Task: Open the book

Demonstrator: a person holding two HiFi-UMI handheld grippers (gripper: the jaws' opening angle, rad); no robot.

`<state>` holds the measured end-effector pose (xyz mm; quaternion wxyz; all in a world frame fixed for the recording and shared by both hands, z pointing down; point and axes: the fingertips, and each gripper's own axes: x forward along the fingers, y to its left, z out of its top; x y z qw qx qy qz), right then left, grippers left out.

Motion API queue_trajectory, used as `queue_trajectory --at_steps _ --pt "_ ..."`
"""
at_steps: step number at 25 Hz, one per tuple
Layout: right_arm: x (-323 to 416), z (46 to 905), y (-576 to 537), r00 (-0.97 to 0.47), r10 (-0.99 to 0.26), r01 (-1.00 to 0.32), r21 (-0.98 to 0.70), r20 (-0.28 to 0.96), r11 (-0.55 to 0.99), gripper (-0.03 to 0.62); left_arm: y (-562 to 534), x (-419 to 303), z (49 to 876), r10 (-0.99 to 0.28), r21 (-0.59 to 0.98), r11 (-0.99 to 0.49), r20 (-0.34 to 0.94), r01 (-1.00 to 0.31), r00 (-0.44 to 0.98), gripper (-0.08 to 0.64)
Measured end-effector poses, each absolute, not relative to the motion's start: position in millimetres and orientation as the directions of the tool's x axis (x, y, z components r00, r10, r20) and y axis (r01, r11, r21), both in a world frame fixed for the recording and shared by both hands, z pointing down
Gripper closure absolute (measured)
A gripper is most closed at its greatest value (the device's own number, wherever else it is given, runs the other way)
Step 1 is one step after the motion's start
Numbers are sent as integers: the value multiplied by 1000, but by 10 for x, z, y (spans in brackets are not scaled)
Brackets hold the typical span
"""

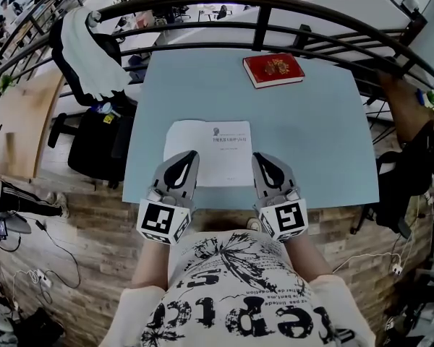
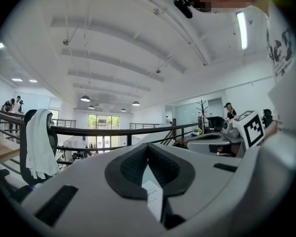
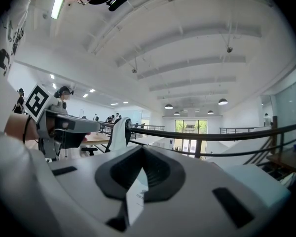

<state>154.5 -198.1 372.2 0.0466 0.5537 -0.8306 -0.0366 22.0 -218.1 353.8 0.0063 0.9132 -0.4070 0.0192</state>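
A thin white book (image 1: 210, 150) lies flat at the near edge of the light blue table (image 1: 318, 136), printed face up. My left gripper (image 1: 186, 156) sits on its near left corner and my right gripper (image 1: 262, 159) on its near right corner. In the left gripper view the left gripper (image 2: 149, 177) is shut, with a white printed edge (image 2: 154, 199) pinched between its dark pads. The right gripper view shows the same: the right gripper (image 3: 142, 174) is shut on a white printed edge (image 3: 134, 201). Both grippers point level across the table.
A red book (image 1: 273, 69) lies closed at the table's far side. A dark curved railing (image 1: 260, 6) runs behind the table. A chair draped with white cloth (image 1: 87, 49) and a black bag (image 1: 98, 139) stand to the left.
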Motion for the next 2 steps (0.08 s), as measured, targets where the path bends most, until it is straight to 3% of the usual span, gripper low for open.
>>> queue_trajectory --at_steps 2 --pt "1546 3727 -1976 -384 -922 -915 114 40 386 583 -2166 235 3541 -739 -5 -674 39 -739 673 540"
